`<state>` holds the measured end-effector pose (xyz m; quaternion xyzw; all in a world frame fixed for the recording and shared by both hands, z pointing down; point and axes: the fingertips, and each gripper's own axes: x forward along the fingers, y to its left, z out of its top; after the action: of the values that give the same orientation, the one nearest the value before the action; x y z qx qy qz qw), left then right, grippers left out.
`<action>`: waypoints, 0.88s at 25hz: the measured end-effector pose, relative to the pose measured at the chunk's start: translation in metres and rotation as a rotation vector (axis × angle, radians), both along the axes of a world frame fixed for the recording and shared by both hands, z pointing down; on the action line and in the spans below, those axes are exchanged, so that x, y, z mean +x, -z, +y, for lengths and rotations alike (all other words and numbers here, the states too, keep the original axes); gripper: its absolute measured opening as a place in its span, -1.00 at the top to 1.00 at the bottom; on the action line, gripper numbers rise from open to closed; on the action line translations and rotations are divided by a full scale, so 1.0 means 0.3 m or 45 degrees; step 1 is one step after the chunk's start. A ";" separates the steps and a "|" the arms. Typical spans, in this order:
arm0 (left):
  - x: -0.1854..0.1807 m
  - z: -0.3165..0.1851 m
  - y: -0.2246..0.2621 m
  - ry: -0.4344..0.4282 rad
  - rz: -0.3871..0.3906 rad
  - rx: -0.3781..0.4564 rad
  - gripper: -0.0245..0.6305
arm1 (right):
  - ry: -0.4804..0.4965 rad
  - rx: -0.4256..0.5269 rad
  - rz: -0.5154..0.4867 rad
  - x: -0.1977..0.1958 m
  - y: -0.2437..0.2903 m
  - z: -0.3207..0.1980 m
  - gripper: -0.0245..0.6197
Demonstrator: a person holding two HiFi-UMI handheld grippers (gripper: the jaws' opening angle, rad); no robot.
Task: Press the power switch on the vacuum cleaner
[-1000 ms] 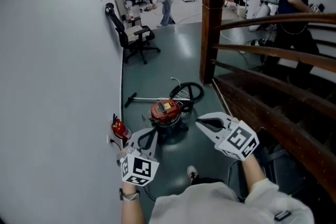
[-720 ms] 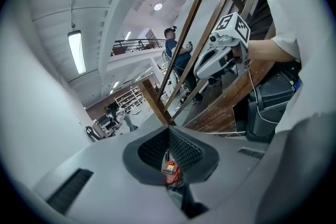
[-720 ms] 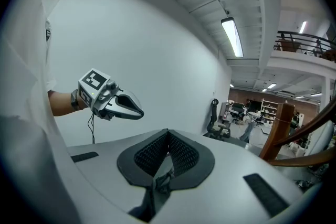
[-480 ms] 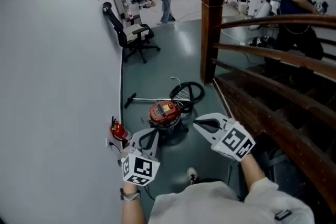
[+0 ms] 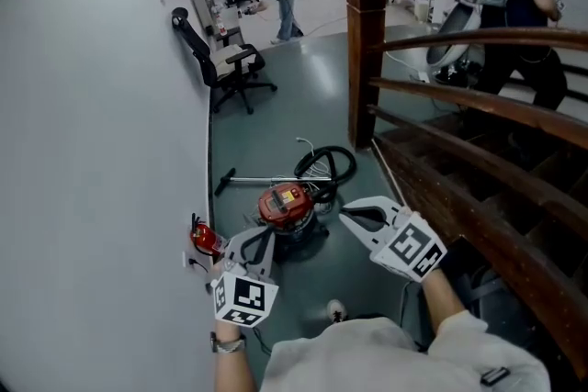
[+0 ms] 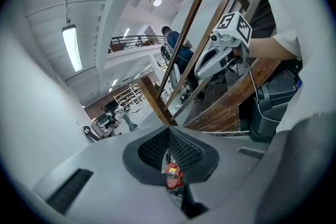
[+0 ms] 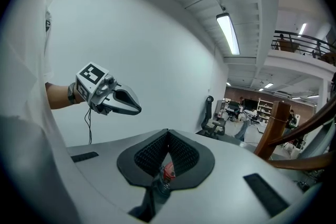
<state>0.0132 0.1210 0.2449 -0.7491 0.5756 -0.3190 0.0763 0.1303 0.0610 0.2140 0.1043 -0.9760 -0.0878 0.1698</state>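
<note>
Both were shut and empty: your left gripper (image 5: 255,241) and right gripper (image 5: 360,220) held nothing. The vacuum cleaner (image 5: 285,204) sat on the floor (image 5: 303,96) ahead, well apart from both, with its hose (image 5: 327,162) coiled just behind it. I couldn't make out the switch at that range, so you risked hitting the wrong button. Closed tips could've skidded off the rounded red lid, or an off-vertical push could've shoved the canister away. The red extinguisher (image 5: 204,239) by the wall sat near your left side and could've been clipped.
</note>
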 end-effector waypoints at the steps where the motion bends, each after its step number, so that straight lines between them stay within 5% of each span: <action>1: -0.001 -0.016 0.000 -0.001 -0.001 -0.001 0.93 | 0.004 0.005 0.009 -0.003 -0.007 -0.012 0.83; 8: -0.028 -0.127 -0.020 0.013 0.006 -0.015 0.93 | 0.012 -0.118 0.022 -0.014 -0.048 -0.128 0.84; 22: -0.162 -0.269 -0.047 0.078 0.042 -0.041 0.93 | 0.031 -0.115 0.030 -0.154 -0.067 -0.290 0.84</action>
<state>-0.0353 0.0404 0.2590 -0.7374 0.5943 -0.3178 0.0449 0.0840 -0.0259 0.2340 0.0834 -0.9781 -0.0471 0.1849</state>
